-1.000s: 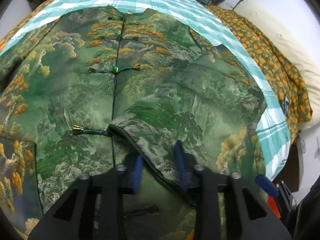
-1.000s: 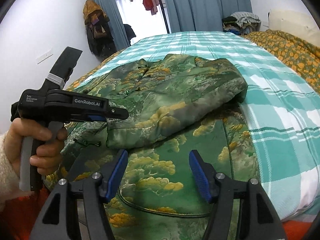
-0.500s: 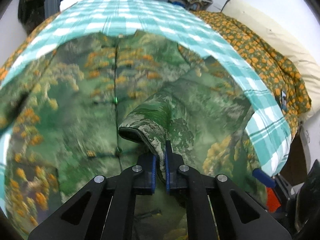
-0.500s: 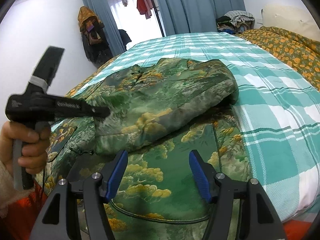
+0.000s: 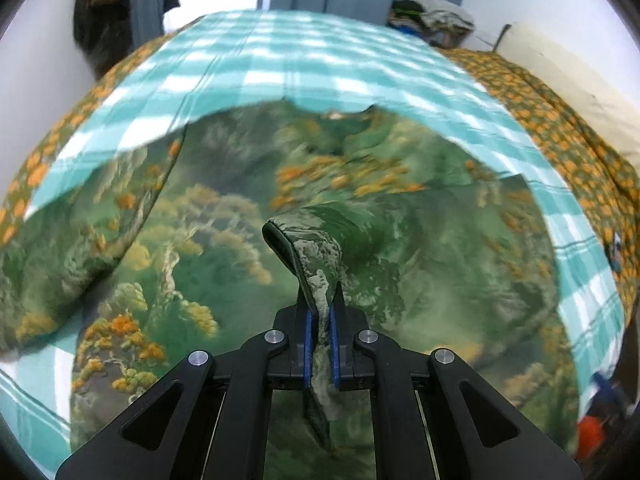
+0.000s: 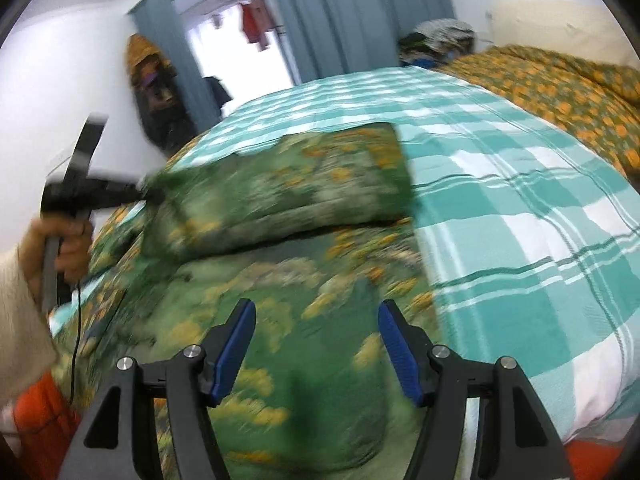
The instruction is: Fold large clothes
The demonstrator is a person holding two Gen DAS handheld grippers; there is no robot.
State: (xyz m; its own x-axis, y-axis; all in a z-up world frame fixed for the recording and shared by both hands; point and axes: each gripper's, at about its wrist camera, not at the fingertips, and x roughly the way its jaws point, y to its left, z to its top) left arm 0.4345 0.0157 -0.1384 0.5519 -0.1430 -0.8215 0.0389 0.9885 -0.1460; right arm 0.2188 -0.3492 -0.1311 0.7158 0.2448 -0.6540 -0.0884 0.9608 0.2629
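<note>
1. Your left gripper (image 5: 319,336) is pinching a raised fold of the green landscape-print jacket (image 5: 248,240), at 6 o'clock in its view.
2. Your right gripper (image 6: 316,344) is spread, nothing between its pads, above the jacket.
3. The jacket lies on the teal checked bedsheet (image 6: 500,184).

Black gripper (image 5: 319,336) frames, blue pads (image 6: 236,346), silver screws; cream fuzzy sleeve (image 6: 20,320).

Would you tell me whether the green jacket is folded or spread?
Partly folded: one side of the green jacket lies doubled over the rest, its edge pinched in the left tool.
</note>
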